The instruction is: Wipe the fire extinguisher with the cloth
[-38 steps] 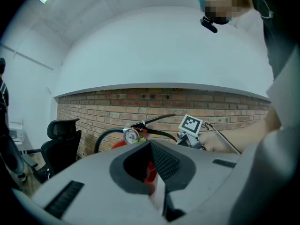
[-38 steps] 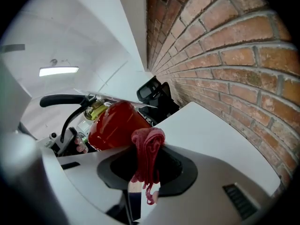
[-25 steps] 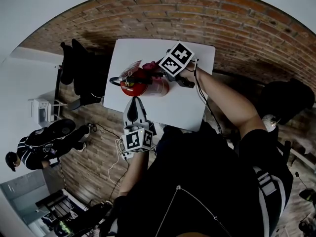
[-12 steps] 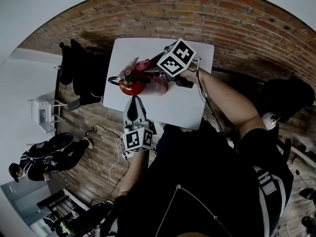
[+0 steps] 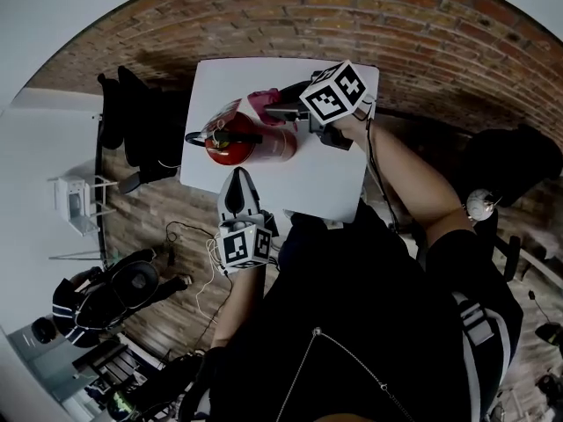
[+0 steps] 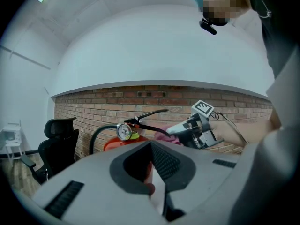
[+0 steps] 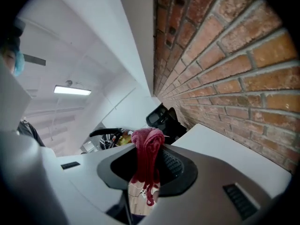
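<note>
Above the table (image 5: 327, 185), reaches right gripper (image 5: 280, 110) out, pinching cloth (image 7: 147, 149) beside fire extinguisher (image 5: 255, 146); holds left gripper (image 5: 239, 179) near, pressed together. Shows gauge (image 6: 124, 131) face only in left gripper view.

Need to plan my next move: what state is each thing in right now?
fire extinguisher: resting on the table, gripped by neither gripper.
cloth: bunched up, clamped.
right gripper: shut on the cloth.
left gripper: shut, nothing in it.
</note>
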`<act>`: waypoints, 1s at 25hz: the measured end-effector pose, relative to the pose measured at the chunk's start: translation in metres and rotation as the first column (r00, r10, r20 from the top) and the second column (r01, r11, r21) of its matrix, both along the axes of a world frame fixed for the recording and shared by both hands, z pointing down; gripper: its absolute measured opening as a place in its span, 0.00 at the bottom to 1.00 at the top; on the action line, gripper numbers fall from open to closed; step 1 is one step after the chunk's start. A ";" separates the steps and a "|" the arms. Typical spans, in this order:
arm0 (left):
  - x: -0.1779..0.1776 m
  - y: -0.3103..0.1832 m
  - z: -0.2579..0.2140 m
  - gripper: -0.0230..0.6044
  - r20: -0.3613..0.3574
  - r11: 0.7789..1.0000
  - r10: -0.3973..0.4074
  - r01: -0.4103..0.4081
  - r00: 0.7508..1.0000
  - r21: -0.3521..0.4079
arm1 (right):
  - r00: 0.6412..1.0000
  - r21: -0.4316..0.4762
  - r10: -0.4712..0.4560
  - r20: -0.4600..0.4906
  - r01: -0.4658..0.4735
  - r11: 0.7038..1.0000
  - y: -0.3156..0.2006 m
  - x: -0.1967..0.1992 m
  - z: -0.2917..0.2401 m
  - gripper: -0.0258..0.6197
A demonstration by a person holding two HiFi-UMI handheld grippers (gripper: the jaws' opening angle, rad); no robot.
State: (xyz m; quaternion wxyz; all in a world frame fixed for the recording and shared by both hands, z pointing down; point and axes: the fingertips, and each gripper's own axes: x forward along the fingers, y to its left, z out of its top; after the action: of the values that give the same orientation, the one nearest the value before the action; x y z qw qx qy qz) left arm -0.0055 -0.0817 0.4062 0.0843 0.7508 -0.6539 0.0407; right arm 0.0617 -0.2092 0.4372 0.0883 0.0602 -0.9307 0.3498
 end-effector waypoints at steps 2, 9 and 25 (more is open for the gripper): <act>0.000 -0.001 0.003 0.05 0.008 1.000 0.003 -0.003 1.000 -0.006 | 0.999 -0.045 0.039 -0.037 -0.041 0.998 -0.009 0.010 0.027 0.22; 0.003 -0.011 0.007 0.05 0.021 1.000 0.014 -0.014 1.000 -0.012 | 0.982 -0.229 0.110 -0.155 -0.144 0.963 -0.014 0.028 0.134 0.22; -0.012 -0.009 0.025 0.05 0.054 0.998 0.009 -0.006 0.999 -0.059 | 0.925 -0.403 0.104 -0.367 -0.259 0.878 0.012 0.012 0.320 0.22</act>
State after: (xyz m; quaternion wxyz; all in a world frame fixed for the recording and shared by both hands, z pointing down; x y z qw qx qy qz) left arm -0.0171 -0.0907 0.4316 0.0886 0.7492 -0.6515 0.0804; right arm 0.0736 -0.1969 0.7571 0.2225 0.1850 -0.7873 0.5444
